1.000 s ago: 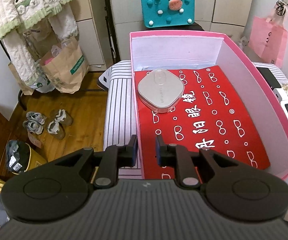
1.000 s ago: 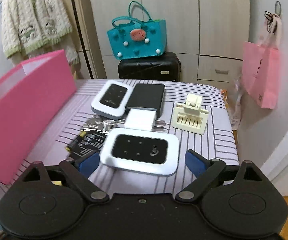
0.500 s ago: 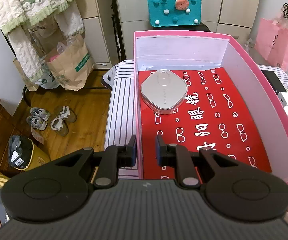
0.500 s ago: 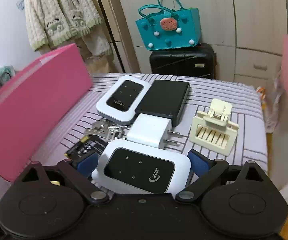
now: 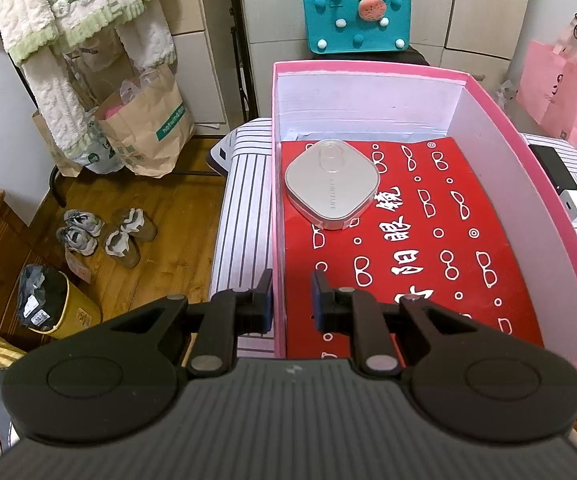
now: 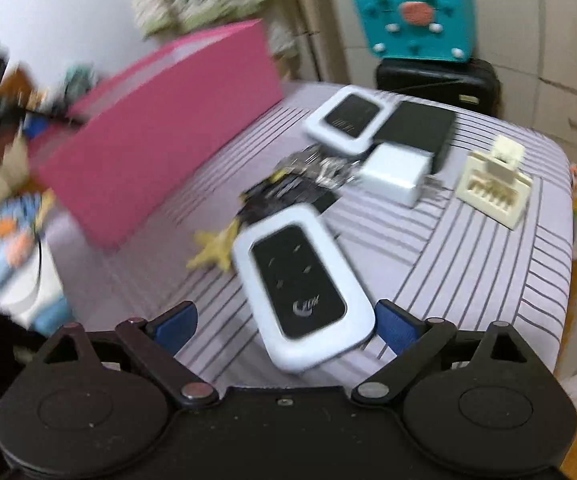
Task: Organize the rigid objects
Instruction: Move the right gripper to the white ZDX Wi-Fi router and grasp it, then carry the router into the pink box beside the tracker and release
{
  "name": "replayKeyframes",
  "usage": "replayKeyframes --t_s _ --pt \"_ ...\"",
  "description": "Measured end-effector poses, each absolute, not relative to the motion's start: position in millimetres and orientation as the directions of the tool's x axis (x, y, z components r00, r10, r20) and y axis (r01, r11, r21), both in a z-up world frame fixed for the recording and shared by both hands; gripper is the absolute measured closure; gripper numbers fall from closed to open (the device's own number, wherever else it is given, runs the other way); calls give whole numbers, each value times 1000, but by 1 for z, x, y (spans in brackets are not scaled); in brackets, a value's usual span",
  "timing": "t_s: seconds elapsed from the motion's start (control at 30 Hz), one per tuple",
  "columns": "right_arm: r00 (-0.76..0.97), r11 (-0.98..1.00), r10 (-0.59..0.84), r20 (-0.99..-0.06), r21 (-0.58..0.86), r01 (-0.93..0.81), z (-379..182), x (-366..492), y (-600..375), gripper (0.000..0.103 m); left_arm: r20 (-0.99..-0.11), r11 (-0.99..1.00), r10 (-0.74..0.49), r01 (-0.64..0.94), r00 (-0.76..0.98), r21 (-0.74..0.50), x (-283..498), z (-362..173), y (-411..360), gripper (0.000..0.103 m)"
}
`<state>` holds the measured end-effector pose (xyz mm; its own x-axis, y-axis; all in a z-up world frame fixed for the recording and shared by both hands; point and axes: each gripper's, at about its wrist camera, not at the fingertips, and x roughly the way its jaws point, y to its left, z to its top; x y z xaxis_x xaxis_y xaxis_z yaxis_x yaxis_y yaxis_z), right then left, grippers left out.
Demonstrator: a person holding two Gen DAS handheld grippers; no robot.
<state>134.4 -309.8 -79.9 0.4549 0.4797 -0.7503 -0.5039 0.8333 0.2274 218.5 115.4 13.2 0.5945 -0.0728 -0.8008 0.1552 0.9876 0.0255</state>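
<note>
A pink box (image 5: 276, 200) lined with red printed paper (image 5: 428, 240) stands on the striped table, and a silver rounded case (image 5: 332, 184) lies in its far left. My left gripper (image 5: 290, 296) sits astride the box's left wall, jaws close together on it. In the blurred right wrist view my right gripper (image 6: 284, 316) is wide open. The near end of a white pocket router (image 6: 300, 280) lies flat on the table between its fingers, neither pad pressing it. Beyond it lie a second router (image 6: 348, 118), a black slab (image 6: 416, 130), a white charger (image 6: 396, 172), keys (image 6: 320, 166) and a cream plastic clip (image 6: 492, 184).
A black-and-yellow packet (image 6: 276, 196) and a yellow star shape (image 6: 212, 252) lie between the router and the pink box (image 6: 160, 132). A teal bag (image 6: 416, 20) rests on a black suitcase (image 6: 440, 80) behind the table. Shoes (image 5: 104, 232), paper bags (image 5: 144, 120) and a yellow bin (image 5: 52, 308) sit on the floor.
The right wrist view has rolled and swung left, now blurred; the near router lies diagonally and deeper between the open fingers. The left gripper and the box have not moved.
</note>
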Motion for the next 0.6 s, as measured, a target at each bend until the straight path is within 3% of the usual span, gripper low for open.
replayKeyframes --t_s 0.13,0.27,0.4,0.6 --pt "461 823 425 -779 120 -556 -76 127 -294 6 -799 990 -68 137 598 18 218 13 115 87" --pt "541 847 382 -749 48 -530 -77 136 -295 7 -798 991 -62 134 599 23 217 13 115 87" --pt "539 851 432 -723 128 -510 -82 149 -297 37 -800 991 -64 132 597 20 217 13 114 87" --pt "594 915 328 -735 91 -392 -81 156 -289 36 -803 993 -69 117 593 1 217 13 117 87"
